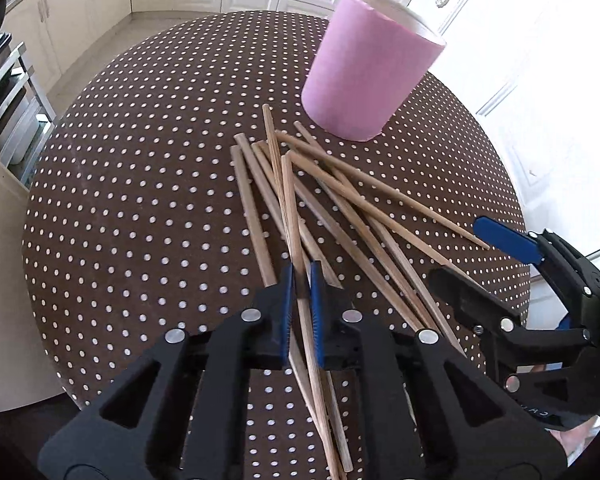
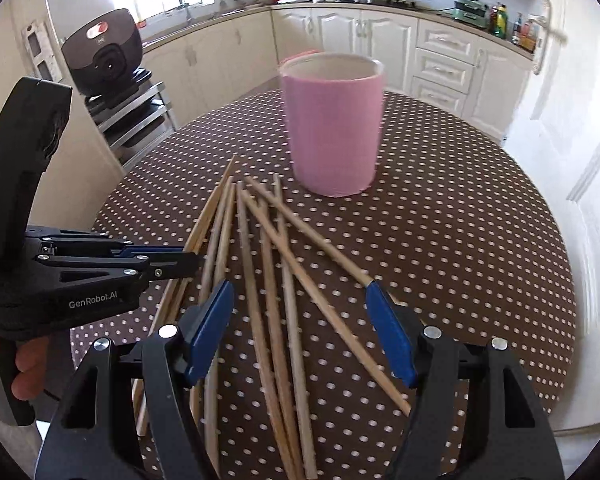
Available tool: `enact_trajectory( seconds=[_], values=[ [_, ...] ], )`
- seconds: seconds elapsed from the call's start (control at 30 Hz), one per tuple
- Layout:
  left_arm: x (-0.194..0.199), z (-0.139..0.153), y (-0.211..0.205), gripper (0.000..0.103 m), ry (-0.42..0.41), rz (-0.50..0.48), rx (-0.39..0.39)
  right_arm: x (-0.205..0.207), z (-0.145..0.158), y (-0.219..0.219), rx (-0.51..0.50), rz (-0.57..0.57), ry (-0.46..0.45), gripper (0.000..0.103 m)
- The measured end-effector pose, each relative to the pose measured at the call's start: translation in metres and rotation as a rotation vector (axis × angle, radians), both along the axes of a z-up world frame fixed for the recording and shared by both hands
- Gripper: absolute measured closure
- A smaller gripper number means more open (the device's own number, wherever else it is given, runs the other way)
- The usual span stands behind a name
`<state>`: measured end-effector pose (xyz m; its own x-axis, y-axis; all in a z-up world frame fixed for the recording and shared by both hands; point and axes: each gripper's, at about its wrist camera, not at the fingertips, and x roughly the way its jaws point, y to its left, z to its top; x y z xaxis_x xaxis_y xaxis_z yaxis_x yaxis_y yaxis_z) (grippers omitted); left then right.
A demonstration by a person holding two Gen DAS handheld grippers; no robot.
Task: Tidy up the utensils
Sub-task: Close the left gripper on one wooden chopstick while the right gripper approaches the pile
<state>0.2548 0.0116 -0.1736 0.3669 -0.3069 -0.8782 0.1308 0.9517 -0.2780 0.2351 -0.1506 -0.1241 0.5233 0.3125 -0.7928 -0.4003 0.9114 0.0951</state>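
Several wooden chopsticks [image 1: 340,200] lie in a loose crossed pile on the dotted brown table; the pile also shows in the right wrist view [image 2: 268,272]. A pink cup [image 1: 364,76], white inside, stands upright just beyond the pile, and in the right wrist view [image 2: 332,128] too. My left gripper [image 1: 301,276] is shut on one chopstick [image 1: 290,208] at the near end of the pile. It shows from the side in the right wrist view [image 2: 196,262]. My right gripper [image 2: 300,312] is open over the pile's near end, holding nothing. It shows at the right in the left wrist view [image 1: 460,252].
The round table [image 1: 140,208] has a brown cloth with white dots. A metal rack [image 2: 140,120] with a black appliance [image 2: 104,52] stands left of the table. White kitchen cabinets [image 2: 440,52] run behind. A white door [image 2: 580,160] is at the right.
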Motion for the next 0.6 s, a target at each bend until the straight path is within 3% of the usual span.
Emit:
enact_trajectory(
  seconds=[0.6],
  values=[
    [-0.033, 0.001, 0.061, 0.093, 0.010, 0.004, -0.073, 0.016, -0.009, 0.035, 0.025, 0.050, 0.064, 0.037]
  ],
)
